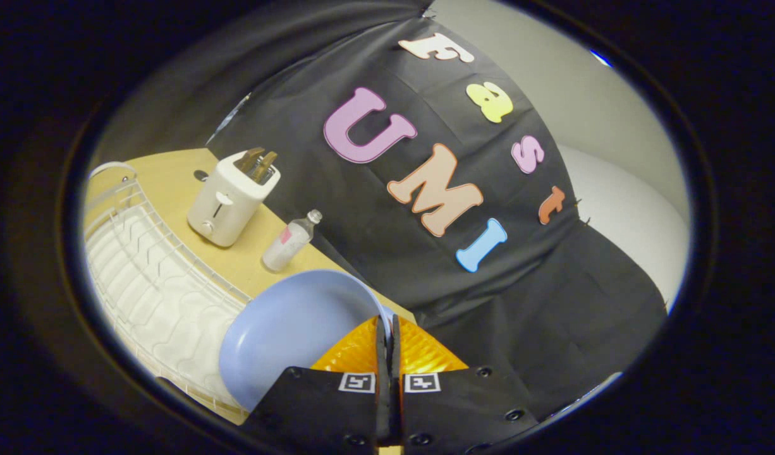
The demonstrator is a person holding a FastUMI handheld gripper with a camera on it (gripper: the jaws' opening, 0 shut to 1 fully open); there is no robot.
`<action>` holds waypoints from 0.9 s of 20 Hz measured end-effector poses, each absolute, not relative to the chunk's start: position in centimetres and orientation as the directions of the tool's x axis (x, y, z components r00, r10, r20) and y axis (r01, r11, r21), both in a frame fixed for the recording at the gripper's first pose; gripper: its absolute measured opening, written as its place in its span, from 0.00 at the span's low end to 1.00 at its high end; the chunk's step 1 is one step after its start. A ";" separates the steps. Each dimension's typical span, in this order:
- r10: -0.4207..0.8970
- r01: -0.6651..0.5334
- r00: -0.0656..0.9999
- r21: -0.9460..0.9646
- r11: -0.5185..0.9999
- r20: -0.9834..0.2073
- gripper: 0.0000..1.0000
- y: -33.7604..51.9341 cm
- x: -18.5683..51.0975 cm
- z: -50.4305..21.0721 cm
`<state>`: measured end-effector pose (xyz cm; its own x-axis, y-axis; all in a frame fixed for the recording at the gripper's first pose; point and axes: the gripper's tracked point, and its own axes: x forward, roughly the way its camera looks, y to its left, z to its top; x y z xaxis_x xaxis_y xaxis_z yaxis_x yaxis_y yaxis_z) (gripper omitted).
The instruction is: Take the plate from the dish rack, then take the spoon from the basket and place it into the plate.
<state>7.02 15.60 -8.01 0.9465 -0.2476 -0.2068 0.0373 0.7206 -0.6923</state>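
Between the fingers, the gripper (387,328) seems clenched on the plate's (286,328) rim, beside the dish rack (147,278); spoon step remains.

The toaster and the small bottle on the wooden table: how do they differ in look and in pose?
The toaster is a wide, cream, boxy thing with toast in its slots; the bottle is slim and clear, with a pink label and pale contents. Both stand on the table, beside the white dish rack. The fingers are shut on the blue plate.
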 end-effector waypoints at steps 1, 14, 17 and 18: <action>-0.244 0.039 0.948 -0.685 0.728 -0.205 0.03 15.3 7.0 -7.6; -0.209 0.101 0.928 -0.332 0.938 -0.308 0.03 4.0 1.7 -6.9; -0.213 0.132 0.915 -0.244 0.961 -0.342 0.03 0.1 0.4 -7.7; -0.207 0.137 0.911 -0.213 0.967 -0.356 0.03 -0.8 0.0 -8.2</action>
<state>-0.04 -0.83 -8.19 0.9114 -0.2074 -0.3556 0.1372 0.9674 -0.2128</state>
